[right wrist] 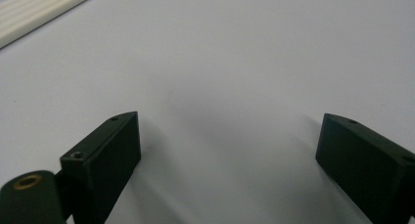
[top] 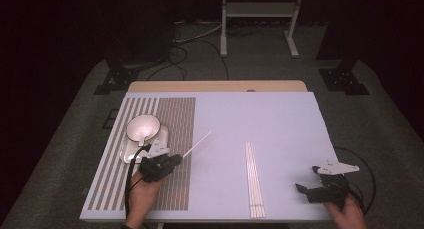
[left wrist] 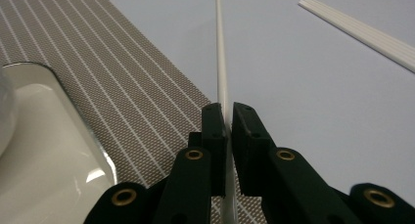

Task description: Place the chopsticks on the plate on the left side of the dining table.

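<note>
High view. Table top [top: 260,119] pale, with a striped mat [top: 172,119] along its left part. On the mat, a white dish [top: 131,151] with a round bowl [top: 142,126] sitting at its far end. Left gripper [top: 176,158] at the mat's near right area, held by a hand [top: 142,194] coming in from the bottom edge; cable trails back beside the forearm. A single white stick [top: 199,142] runs from its jaws up and to the right, slanting over the mat's edge and out above the bare table. Can't tell from here whether its far tip touches the surface. A bundle of sticks [top: 254,179] lies flat right of centre, running near to far, well apart from the held one. Right gripper [top: 306,189] near the table's front right corner, in the other hand [top: 345,214].

Left gripper view. Jaws pinched together on the white stick [left wrist: 221,72], which passes between the pads and points straight ahead. Striped mat [left wrist: 107,82] to the left, dish [left wrist: 44,150] at lower left. Bundle [left wrist: 362,35] lies at upper right, apart.

Right gripper view. Jaws spread wide, nothing between them, bare table [right wrist: 235,77] beneath. End of the bundle [right wrist: 39,11] at upper left corner, clear of the jaws.
</note>
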Demonstrator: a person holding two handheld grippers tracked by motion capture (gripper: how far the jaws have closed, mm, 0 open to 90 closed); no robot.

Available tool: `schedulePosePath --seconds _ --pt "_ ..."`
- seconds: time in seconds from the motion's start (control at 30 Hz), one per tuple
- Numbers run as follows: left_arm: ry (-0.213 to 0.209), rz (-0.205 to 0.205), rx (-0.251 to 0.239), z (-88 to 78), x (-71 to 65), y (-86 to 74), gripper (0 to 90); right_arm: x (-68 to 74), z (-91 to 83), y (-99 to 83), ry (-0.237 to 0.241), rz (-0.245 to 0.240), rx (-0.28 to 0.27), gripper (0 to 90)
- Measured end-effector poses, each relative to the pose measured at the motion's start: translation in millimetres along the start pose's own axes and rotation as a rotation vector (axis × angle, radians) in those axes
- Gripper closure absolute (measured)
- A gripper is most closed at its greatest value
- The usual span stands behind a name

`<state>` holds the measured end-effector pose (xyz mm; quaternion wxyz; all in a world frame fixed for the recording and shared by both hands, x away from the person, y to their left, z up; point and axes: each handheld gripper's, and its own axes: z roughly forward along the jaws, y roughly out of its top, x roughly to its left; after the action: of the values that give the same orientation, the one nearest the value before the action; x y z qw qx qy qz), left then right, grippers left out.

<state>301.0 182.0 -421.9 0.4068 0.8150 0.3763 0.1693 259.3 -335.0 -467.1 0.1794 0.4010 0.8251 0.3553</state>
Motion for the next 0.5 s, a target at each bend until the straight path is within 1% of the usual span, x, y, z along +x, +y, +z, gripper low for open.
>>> schedulePosePath --seconds 0.3,0.5 --pt "0.029 -0.032 -0.007 -7.3 13.6 -4.5 84.4 0.0 0.0 0.0 0.000 0.000 0.001 8.0" --pt "0.045 -0.041 -0.008 -10.6 19.6 -6.5 84.4 0.0 0.0 0.0 0.000 0.000 0.000 8.0"
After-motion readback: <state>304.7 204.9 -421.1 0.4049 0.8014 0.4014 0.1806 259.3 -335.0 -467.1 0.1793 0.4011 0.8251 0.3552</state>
